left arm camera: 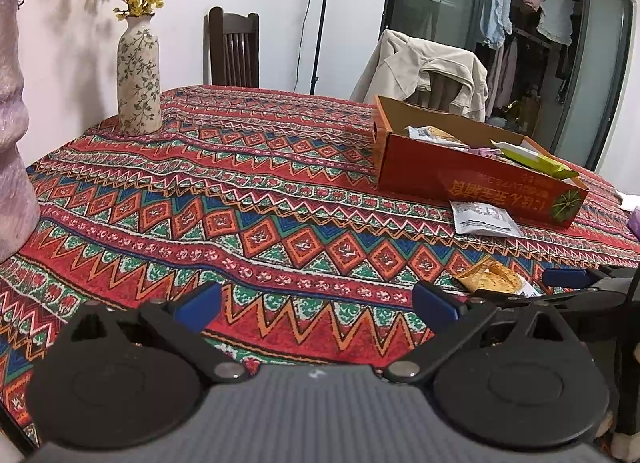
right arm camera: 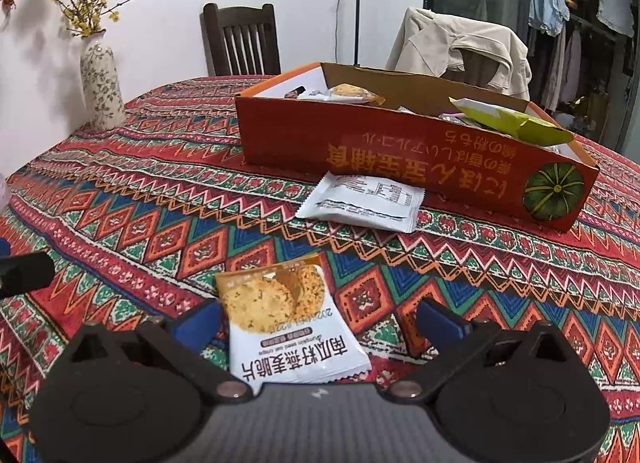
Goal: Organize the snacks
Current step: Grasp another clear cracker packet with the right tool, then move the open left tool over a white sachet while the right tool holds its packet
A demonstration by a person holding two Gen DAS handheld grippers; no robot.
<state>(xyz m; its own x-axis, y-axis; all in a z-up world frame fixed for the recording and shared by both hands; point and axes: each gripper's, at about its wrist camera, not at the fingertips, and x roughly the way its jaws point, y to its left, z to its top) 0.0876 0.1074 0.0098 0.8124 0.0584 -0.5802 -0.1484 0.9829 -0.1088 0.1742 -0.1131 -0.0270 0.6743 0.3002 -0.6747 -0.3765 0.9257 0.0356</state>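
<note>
Red, blue and green zigzag cloth [right arm camera: 160, 199] covers the bench, and most of the snacks sit toward its right side. An orange cardboard box [right arm camera: 400, 151], printed with a green pumpkin at one end, stands open on the cloth; inside it are a cookie packet [right arm camera: 352, 91] near the far left corner and a yellow-green packet [right arm camera: 516, 123] leaning over the near wall at the right. Just in front of the box lies a white packet [right arm camera: 362, 199], printed side up, its far edge touching or almost touching the box wall. Nearer the camera lies an oat crisp packet [right arm camera: 280, 315], white with orange at the top and a picture of round crisps, flat on the cloth. The right gripper [right arm camera: 320, 319] sits low over this packet with its blue-tipped fingers [right arm camera: 440, 323] spread wide on either side, the packet's lower half lying between them; neither finger touches it. The left gripper [left arm camera: 316, 303] hovers over bare cloth to the left, its fingers equally wide apart and holding nothing; from its view the right gripper's blue tips [left arm camera: 564, 277] show at the right edge beside the oat crisp packet [left arm camera: 492, 275]. A floral ceramic vase [left arm camera: 138, 75] with yellow blossoms stands at the far left of the bench, a dark wooden chair [right arm camera: 240, 41] behind it, and a beige jacket [right arm camera: 460, 47] hangs over another chair beyond the box
</note>
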